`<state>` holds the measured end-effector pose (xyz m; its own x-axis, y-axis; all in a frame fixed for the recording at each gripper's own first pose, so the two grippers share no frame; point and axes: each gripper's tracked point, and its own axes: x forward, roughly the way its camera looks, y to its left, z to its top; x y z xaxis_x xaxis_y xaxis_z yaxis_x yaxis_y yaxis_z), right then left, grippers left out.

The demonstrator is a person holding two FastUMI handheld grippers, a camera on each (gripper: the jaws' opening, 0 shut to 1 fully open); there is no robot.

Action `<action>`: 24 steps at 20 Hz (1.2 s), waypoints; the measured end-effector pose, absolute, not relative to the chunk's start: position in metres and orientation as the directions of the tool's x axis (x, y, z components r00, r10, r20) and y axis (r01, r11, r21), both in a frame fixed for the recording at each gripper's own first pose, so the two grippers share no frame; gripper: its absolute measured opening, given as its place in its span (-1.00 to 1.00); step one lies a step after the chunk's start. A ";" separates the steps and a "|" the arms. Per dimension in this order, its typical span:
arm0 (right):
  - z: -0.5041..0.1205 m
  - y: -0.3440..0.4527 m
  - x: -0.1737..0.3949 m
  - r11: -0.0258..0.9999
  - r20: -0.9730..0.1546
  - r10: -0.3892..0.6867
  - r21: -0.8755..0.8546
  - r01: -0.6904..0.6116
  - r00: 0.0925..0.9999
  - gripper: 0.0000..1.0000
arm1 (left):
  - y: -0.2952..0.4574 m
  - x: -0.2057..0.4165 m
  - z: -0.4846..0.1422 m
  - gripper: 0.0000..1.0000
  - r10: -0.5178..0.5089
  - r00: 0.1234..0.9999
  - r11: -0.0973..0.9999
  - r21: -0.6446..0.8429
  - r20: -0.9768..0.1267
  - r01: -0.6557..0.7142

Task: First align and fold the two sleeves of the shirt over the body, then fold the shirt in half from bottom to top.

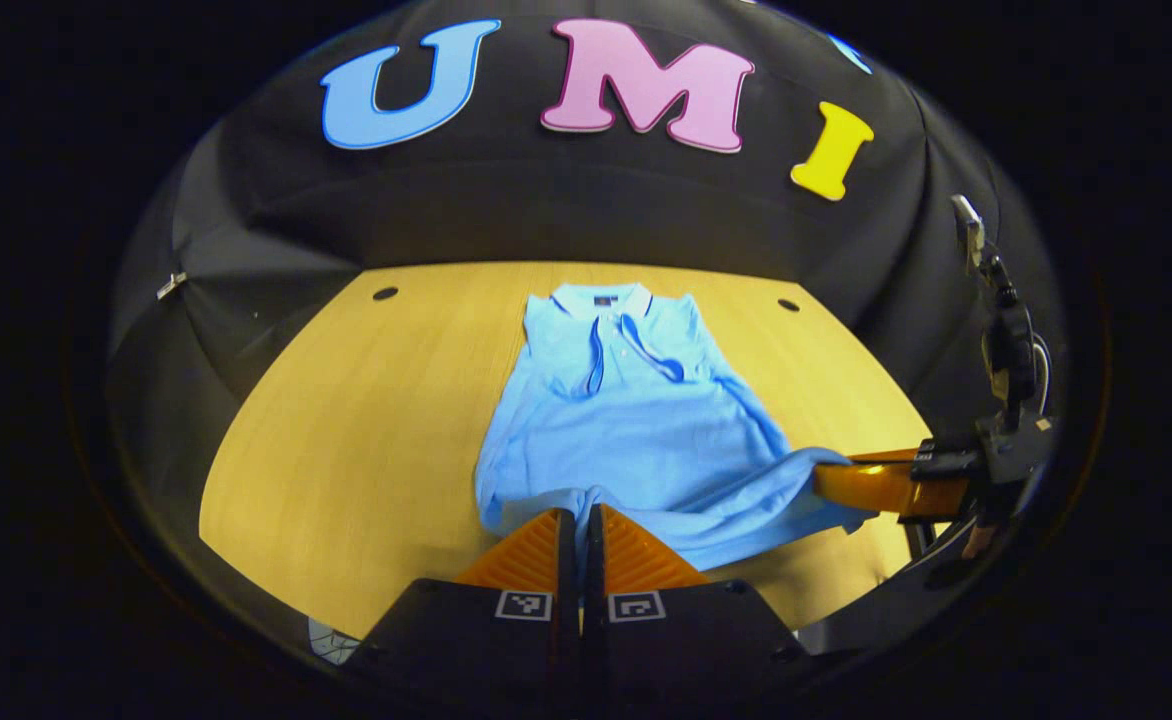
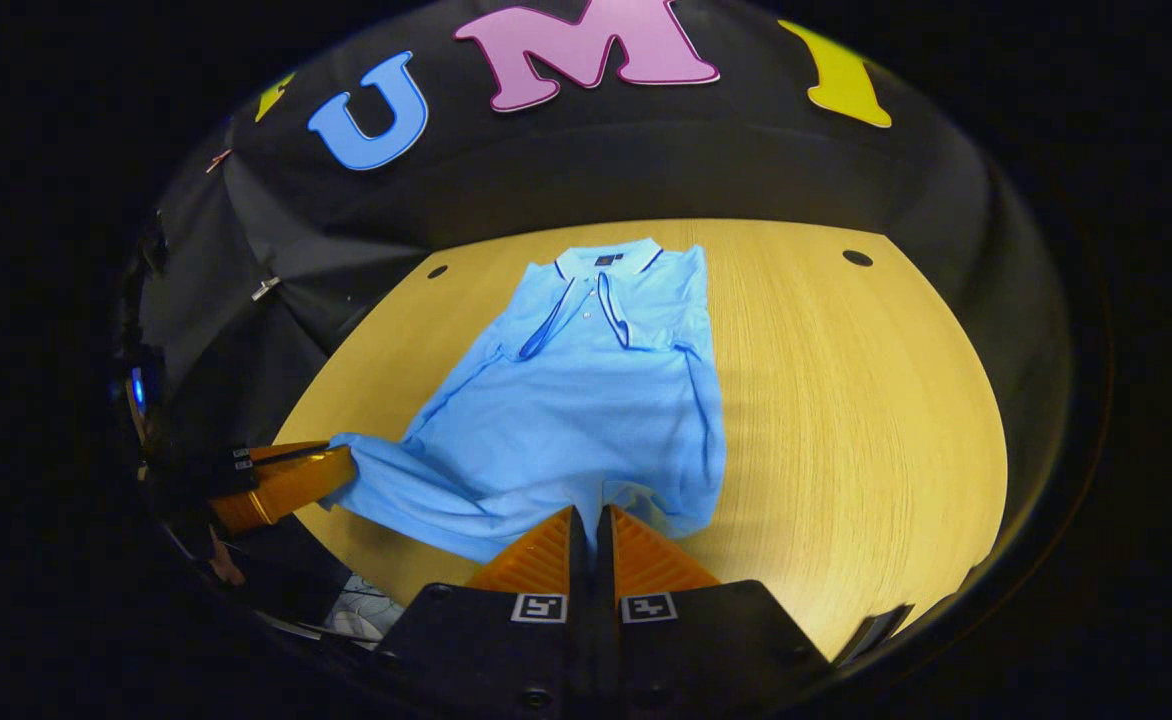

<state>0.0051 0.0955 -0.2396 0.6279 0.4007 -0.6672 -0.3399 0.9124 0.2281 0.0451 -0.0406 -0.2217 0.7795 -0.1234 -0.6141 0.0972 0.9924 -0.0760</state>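
Softly rumpled knit shirt (image 1: 636,430), pinched.

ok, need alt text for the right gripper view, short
A light blue polo shirt lies on a wooden table, collar at the far end, sleeves already folded over the body. The right gripper at the bottom is shut on the shirt's near hem, and the left gripper at the left edge grips the hem's other corner.

Black hand-held gripper (image 1: 580,512) bodies w/ square b&w fiducial tags.
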 end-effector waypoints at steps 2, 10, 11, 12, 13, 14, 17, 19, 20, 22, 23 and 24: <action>-0.226 0.100 0.031 0.909 -0.648 0.409 0.226 -0.351 0.643 -0.90 | -0.047 0.071 -0.201 -0.87 -0.133 0.798 0.991 -0.086 -0.587 0.102; -0.185 0.113 0.174 0.911 -0.550 0.413 0.233 -0.341 0.726 -0.91 | -0.052 0.194 -0.166 -0.88 -0.145 0.827 0.987 -0.135 -0.542 0.085; -0.182 0.115 0.191 0.912 -0.539 0.409 0.240 -0.332 0.736 -0.90 | -0.050 0.212 -0.164 -0.88 -0.136 0.835 0.988 -0.135 -0.533 0.074; -0.180 0.117 0.207 0.912 -0.529 0.409 0.250 -0.324 0.743 -0.90 | -0.047 0.231 -0.164 -0.88 -0.123 0.842 0.990 -0.129 -0.525 0.064; -0.179 0.121 0.223 0.911 -0.520 0.411 0.259 -0.320 0.749 -0.90 | -0.044 0.248 -0.164 -0.88 -0.115 0.848 0.990 -0.127 -0.518 0.057; -0.175 0.122 0.239 0.912 -0.509 0.409 0.259 -0.318 0.758 -0.90 | -0.042 0.264 -0.165 -0.88 -0.110 0.849 0.991 -0.125 -0.516 0.052; -0.171 0.124 0.288 0.919 -0.479 0.393 0.227 -0.322 0.785 -0.90 | -0.029 0.315 -0.165 -0.88 -0.082 0.868 0.996 -0.075 -0.489 0.052; -0.173 0.127 0.318 0.924 -0.462 0.381 0.212 -0.318 0.801 -0.91 | -0.026 0.347 -0.167 -0.88 -0.084 0.876 0.996 -0.060 -0.474 0.064; -0.175 0.127 0.332 0.928 -0.450 0.372 0.199 -0.315 0.812 -0.90 | -0.025 0.364 -0.170 -0.88 -0.089 0.879 0.996 -0.059 -0.468 0.070; -0.182 0.127 0.359 0.939 -0.431 0.344 0.166 -0.301 0.834 -0.91 | -0.025 0.395 -0.178 -0.88 -0.099 0.895 0.995 -0.036 -0.435 0.092; -0.191 0.131 0.381 0.946 -0.421 0.323 0.158 -0.282 0.848 -0.90 | -0.023 0.417 -0.187 -0.98 -0.088 0.911 0.996 -0.007 -0.403 0.093; -0.200 0.133 0.398 0.954 -0.419 0.300 0.156 -0.257 0.857 -0.90 | -0.025 0.442 -0.203 -0.88 -0.091 0.919 0.995 -0.004 -0.384 0.097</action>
